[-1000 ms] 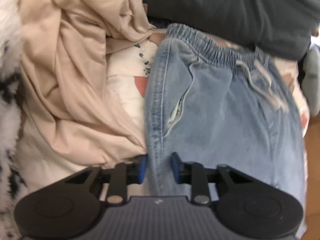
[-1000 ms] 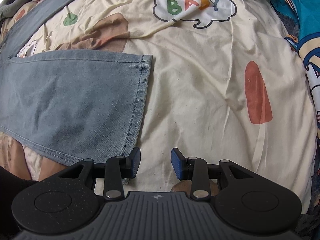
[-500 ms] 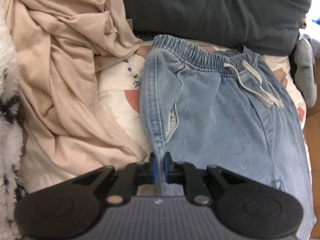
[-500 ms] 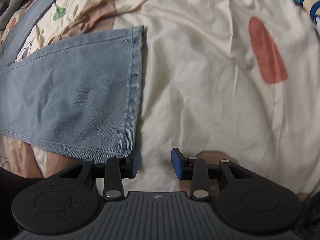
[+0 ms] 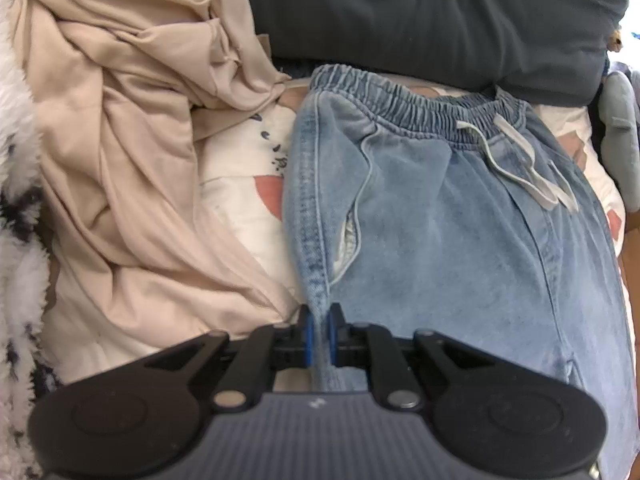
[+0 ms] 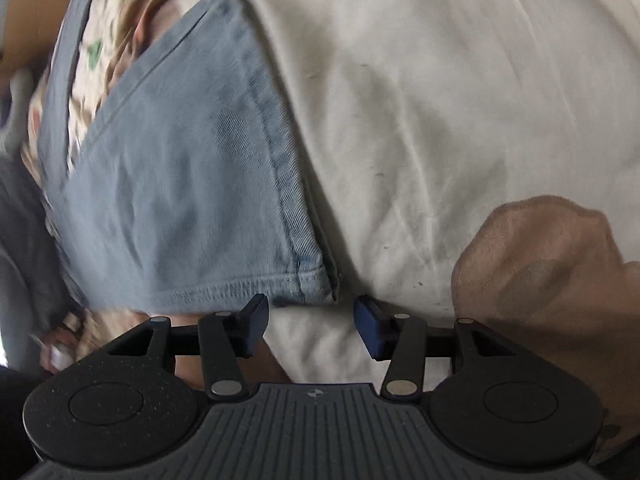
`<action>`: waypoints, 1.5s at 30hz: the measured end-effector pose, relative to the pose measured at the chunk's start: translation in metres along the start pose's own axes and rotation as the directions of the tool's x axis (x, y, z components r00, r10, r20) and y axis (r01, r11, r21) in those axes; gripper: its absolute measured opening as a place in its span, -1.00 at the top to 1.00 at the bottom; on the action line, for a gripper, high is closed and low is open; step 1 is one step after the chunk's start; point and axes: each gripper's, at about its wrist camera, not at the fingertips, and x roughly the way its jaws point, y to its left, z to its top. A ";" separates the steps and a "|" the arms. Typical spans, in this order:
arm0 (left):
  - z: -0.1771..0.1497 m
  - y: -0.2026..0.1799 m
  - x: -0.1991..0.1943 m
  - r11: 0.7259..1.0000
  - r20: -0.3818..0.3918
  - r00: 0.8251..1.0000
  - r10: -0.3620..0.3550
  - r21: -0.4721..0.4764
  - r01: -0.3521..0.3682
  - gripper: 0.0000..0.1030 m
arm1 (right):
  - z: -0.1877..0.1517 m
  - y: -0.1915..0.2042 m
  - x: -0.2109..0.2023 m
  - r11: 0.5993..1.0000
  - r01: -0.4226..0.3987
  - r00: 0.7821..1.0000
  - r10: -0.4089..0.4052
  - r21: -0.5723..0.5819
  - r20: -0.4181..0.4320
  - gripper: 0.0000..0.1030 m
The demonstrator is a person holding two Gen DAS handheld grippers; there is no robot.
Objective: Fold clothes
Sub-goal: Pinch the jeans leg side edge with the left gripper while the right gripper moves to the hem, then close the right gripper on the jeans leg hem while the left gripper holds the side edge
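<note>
The left gripper (image 5: pixel 319 334) pinches the blue jeans (image 5: pixel 440 220) beside a tan cloth (image 5: pixel 132 160), while the right gripper (image 6: pixel 310 326) is opening, nothing between, near the jeans' hem on the bed sheet (image 6: pixel 440 100).

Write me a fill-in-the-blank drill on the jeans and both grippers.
1. The left gripper is shut on the jeans' side ____.
2. A white ____ hangs from the elastic waistband.
3. The right gripper's jaws are ____, nothing between them, just short of the hem corner.

Missing: seam; drawstring; opening

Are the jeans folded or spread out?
Spread out. The jeans lie flat on the bedsheet, waistband showing, leg hem unfolded.
</note>
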 end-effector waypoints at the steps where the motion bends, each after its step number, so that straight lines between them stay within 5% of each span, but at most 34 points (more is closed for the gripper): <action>1: 0.000 0.000 0.000 1.000 0.000 1.000 0.000 0.000 0.000 0.84 | 0.000 -0.003 0.000 0.999 -0.023 1.000 0.023 0.026 0.002 -0.11; 14: -0.001 0.001 -0.003 1.000 -0.002 1.000 -0.004 -0.012 0.004 0.84 | -0.004 -0.005 -0.007 0.985 -0.132 0.989 0.124 0.108 0.084 -0.11; 25: -0.002 0.000 -0.004 1.000 -0.001 1.000 0.005 -0.014 -0.005 0.83 | 0.001 -0.014 -0.025 0.953 -0.266 0.957 0.243 0.146 0.160 -0.08; 35: -0.001 0.002 -0.003 1.000 -0.006 1.000 0.007 -0.004 -0.007 0.82 | 0.008 -0.007 -0.003 0.962 -0.238 0.969 0.225 0.137 0.101 0.01; 38: -0.002 0.005 -0.001 1.000 0.000 1.000 -0.011 -0.026 0.011 0.82 | 0.009 -0.002 0.004 0.967 -0.223 0.974 0.216 0.120 0.071 0.19; 42: -0.005 0.015 0.000 0.994 0.022 0.998 -0.058 -0.090 0.060 0.81 | 0.012 0.004 0.008 0.974 -0.200 0.979 0.194 0.103 0.070 0.79; 45: -0.006 0.018 0.002 0.990 0.035 0.997 -0.074 -0.119 0.078 0.81 | 0.013 0.014 0.004 0.982 -0.175 0.983 0.171 0.067 0.064 0.80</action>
